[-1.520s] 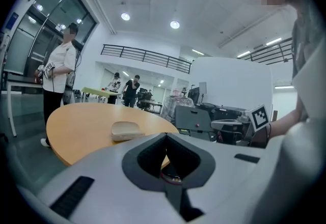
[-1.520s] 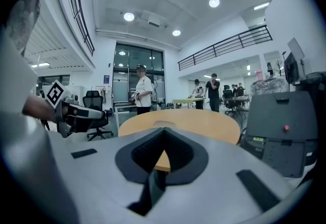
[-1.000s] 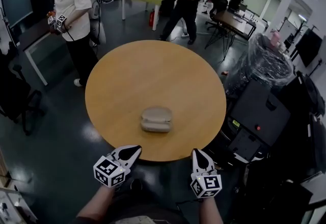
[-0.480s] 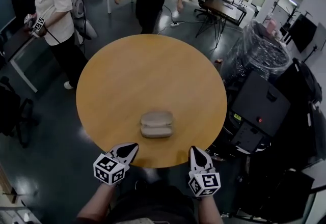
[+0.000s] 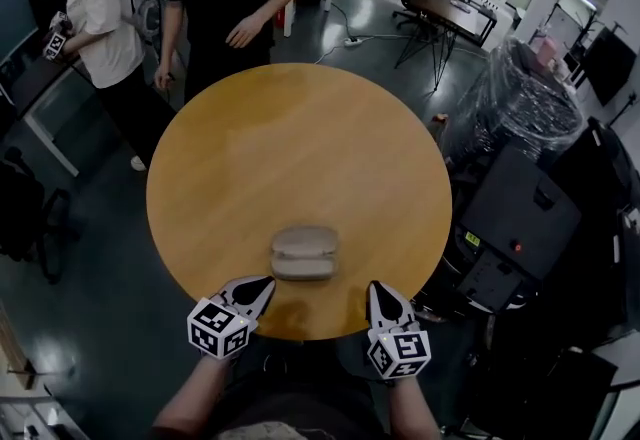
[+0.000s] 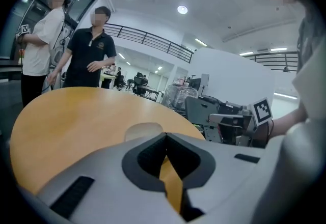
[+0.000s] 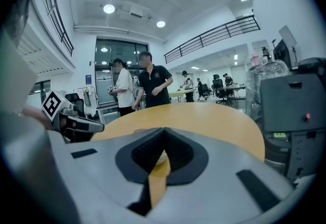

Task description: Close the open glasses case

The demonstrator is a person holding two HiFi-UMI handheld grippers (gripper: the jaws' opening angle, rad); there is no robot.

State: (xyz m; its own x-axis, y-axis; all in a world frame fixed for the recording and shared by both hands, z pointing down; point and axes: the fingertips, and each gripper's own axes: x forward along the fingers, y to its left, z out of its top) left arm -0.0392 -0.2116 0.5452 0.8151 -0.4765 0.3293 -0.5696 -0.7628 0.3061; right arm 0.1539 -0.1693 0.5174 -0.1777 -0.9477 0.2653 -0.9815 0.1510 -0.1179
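Item: glasses case (image 5: 303,253), pale, lying on the round wooden bench (image 5: 300,128) close to its near edge, ahead of and between my two grippers.

My left gripper (image 5: 263,286): pressed together, holding nothing, at the near rim just left of the case.

My right gripper (image 5: 377,289): likewise pressed together, empty, near right of the case.

Progress: nothing done. The case shows two halves, so I judge it open; approach and closing remain.

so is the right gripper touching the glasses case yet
Apart. In the head view, bare tabletop shows between the right gripper and the glasses case.
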